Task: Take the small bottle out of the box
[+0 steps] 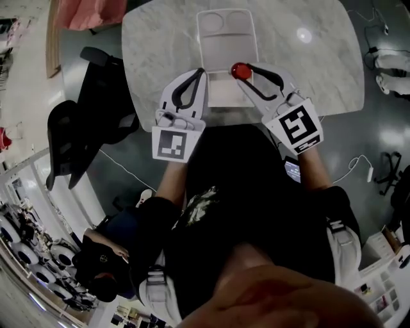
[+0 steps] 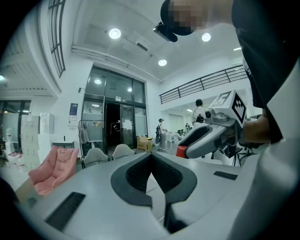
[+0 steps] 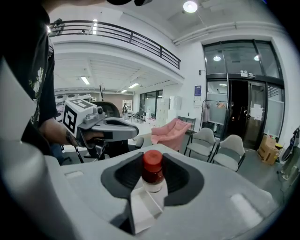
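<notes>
The small bottle (image 1: 241,70) has a red cap and a clear body. My right gripper (image 1: 244,72) is shut on it and holds it up above the front part of the white box (image 1: 225,95), which lies open on the marble table (image 1: 314,70). The right gripper view shows the bottle (image 3: 152,172) upright between the jaws of that gripper (image 3: 153,161). My left gripper (image 1: 200,72) hovers beside it at the box's left, shut and empty. In its own view the left gripper (image 2: 151,158) has its tips together, and the right gripper (image 2: 206,137) is seen to its right.
The box's far half (image 1: 224,25) has two round recesses. Black office chairs (image 1: 96,115) stand left of the table. A pink seat (image 1: 86,14) is at the far left. Cables (image 1: 355,168) lie on the floor at the right. A person (image 1: 102,259) sits at the lower left.
</notes>
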The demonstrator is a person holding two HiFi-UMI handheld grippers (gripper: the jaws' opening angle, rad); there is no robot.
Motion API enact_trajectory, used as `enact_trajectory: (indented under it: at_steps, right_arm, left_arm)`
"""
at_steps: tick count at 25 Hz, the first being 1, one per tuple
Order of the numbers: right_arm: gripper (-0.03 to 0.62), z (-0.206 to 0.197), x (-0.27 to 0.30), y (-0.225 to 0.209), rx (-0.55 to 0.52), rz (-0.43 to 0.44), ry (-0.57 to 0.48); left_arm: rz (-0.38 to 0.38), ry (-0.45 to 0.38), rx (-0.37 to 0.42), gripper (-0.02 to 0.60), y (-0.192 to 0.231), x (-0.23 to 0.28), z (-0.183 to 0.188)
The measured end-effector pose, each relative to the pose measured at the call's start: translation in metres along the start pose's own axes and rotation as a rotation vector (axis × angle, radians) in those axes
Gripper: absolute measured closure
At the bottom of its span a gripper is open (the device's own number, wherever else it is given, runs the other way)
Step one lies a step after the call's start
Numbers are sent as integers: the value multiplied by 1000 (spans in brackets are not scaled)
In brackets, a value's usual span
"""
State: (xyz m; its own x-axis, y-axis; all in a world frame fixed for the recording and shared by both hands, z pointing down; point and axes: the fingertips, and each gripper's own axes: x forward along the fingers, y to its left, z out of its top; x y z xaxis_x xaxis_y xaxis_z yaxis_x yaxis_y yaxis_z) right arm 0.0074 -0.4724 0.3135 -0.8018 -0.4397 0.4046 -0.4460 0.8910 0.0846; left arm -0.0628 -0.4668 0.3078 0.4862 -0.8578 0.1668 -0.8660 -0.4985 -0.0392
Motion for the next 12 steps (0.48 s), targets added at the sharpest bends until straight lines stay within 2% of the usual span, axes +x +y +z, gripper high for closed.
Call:
enact_trajectory:
  at_steps: [4, 12]
  right_arm:
    - [470, 19, -6, 4, -22, -6, -30]
    - [471, 41, -4, 24, -29, -42, -31]
  left_arm:
    - [12, -33, 6, 572, 7, -6, 14]
    - [-23, -100, 14, 572, 11, -20, 39]
